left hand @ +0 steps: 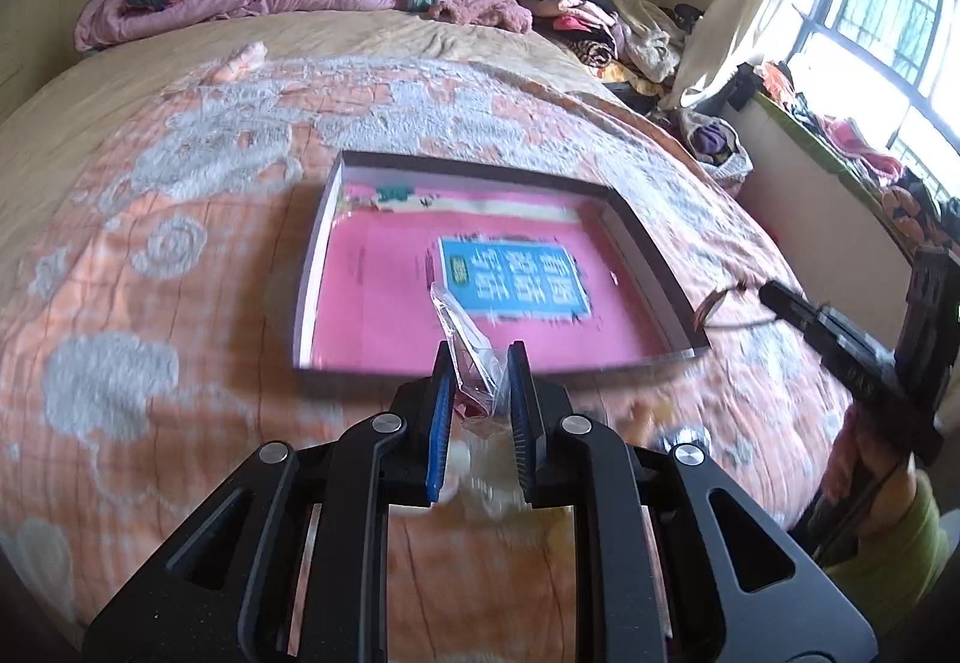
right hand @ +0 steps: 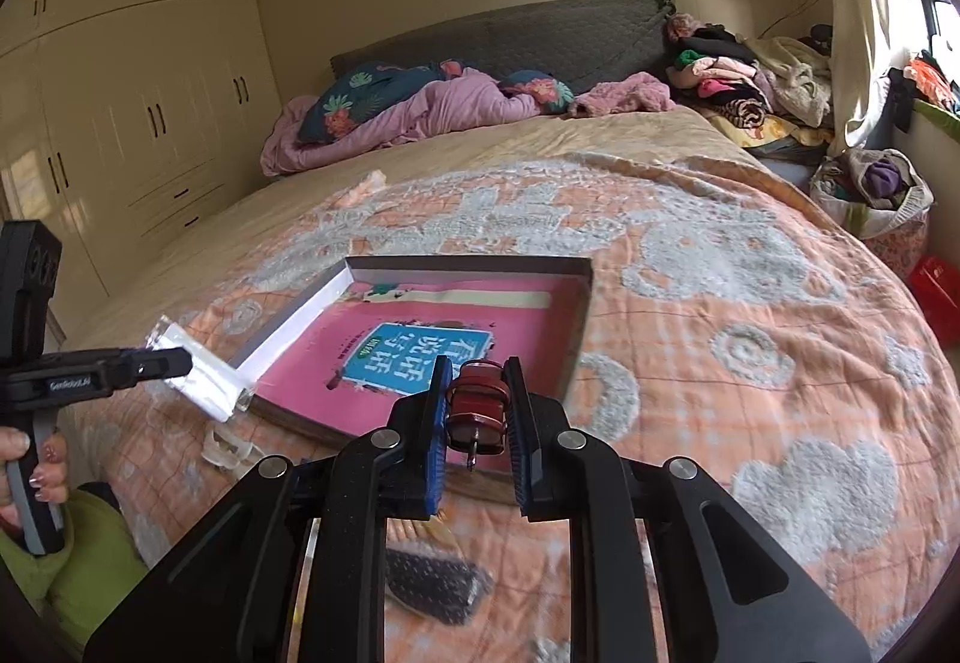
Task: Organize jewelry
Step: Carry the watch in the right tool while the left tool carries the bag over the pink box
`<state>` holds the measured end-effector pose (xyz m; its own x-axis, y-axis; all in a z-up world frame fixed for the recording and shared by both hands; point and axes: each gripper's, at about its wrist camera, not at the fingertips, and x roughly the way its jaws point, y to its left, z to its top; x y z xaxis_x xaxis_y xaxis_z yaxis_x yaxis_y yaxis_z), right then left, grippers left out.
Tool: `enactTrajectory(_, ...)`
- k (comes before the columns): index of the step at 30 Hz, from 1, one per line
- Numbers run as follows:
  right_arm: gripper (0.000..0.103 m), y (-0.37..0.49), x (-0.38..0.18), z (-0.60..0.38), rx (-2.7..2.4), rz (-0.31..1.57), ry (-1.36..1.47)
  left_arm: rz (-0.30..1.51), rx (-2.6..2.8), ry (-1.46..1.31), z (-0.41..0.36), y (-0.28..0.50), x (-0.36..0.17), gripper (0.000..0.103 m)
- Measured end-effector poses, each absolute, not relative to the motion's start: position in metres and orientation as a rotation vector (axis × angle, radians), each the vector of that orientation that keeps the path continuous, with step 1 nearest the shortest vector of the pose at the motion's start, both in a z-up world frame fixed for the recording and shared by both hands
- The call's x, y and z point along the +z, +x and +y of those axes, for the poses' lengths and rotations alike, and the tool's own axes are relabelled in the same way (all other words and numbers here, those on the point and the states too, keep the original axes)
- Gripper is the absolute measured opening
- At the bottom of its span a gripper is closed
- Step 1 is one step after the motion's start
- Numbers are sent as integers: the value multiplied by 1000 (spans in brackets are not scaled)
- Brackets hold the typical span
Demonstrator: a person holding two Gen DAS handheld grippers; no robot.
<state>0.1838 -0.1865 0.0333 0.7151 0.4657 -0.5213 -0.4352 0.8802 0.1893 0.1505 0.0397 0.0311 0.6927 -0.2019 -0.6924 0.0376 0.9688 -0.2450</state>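
Clamped in the left gripper (left hand: 480, 363) is a clear plastic bag (left hand: 462, 330); the right gripper (right hand: 477, 381) pinches a red beaded bracelet (right hand: 478, 405), both short of the tray (left hand: 636, 237) ahead; next, probably slipping bracelet into bag, needs its mouth opened
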Motion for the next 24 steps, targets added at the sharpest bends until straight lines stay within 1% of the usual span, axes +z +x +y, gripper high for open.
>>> enactTrajectory(8, 16, 212, 19, -154, 555, 630, 93, 780, -116, -237, 45, 188, 27, 11)
enactTrajectory(16, 16, 240, -1, -128, 642, 709, 176, 792, -122, -271, 49, 212, 11, 11)
enactTrajectory(24, 17, 248, -19, -133, 608, 770, 216, 811, -136, -300, 51, 221, -5, 11)
